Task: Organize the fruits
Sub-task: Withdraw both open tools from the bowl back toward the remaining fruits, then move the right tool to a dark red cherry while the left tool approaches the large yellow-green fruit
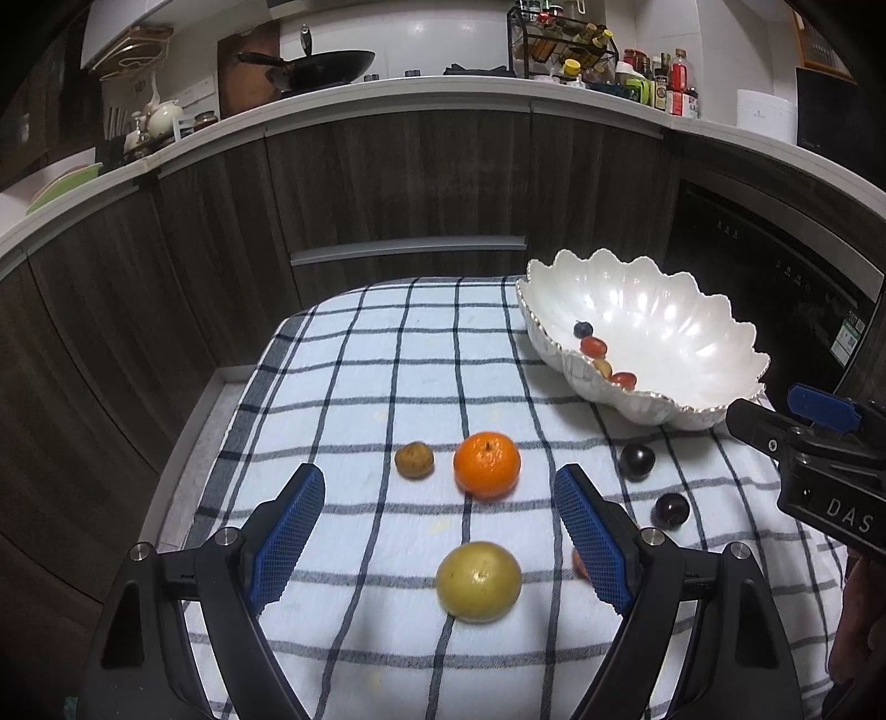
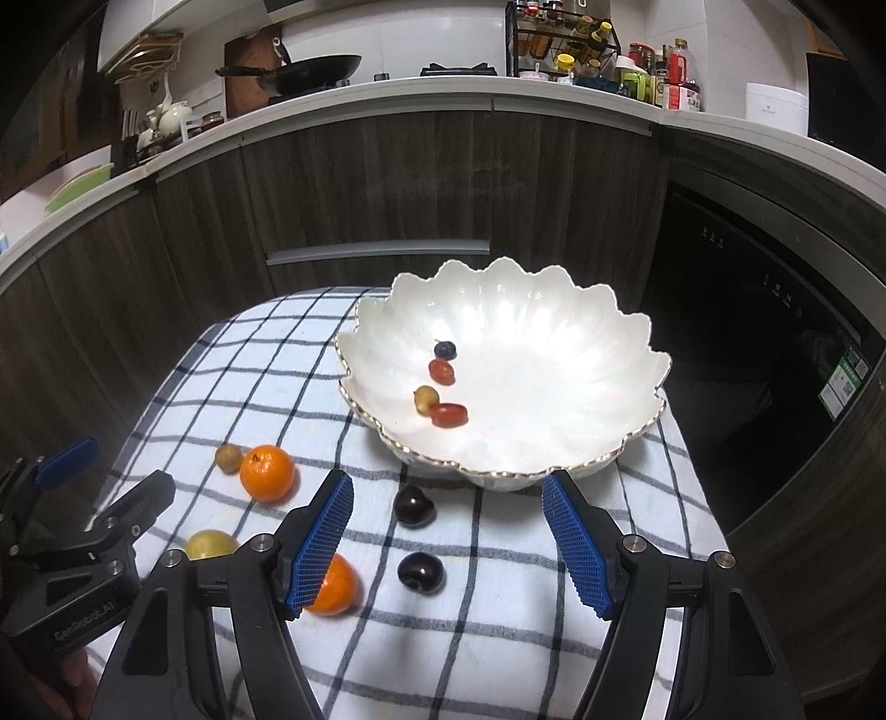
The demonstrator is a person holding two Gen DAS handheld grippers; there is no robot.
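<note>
A white scalloped bowl (image 1: 664, 332) (image 2: 554, 354) stands at the far right of the checked cloth. It holds a blueberry (image 2: 444, 349), two red cherry tomatoes (image 2: 442, 371) and a small yellow fruit (image 2: 426, 399). On the cloth lie an orange (image 1: 487, 464) (image 2: 267, 472), a small brown fruit (image 1: 413, 459) (image 2: 228, 458), a yellow-green fruit (image 1: 479, 581) (image 2: 210, 544), two dark cherries (image 1: 637, 459) (image 2: 413, 505) and a second orange (image 2: 335, 587). My left gripper (image 1: 443, 537) is open above the yellow-green fruit. My right gripper (image 2: 448, 545) is open above the nearer cherry (image 2: 421, 572).
The checked cloth (image 1: 360, 387) covers a small table with dark wood cabinets (image 1: 387, 177) behind it and a black oven (image 2: 747, 332) to the right. The counter above carries a wok (image 1: 326, 66) and a spice rack (image 1: 559, 39).
</note>
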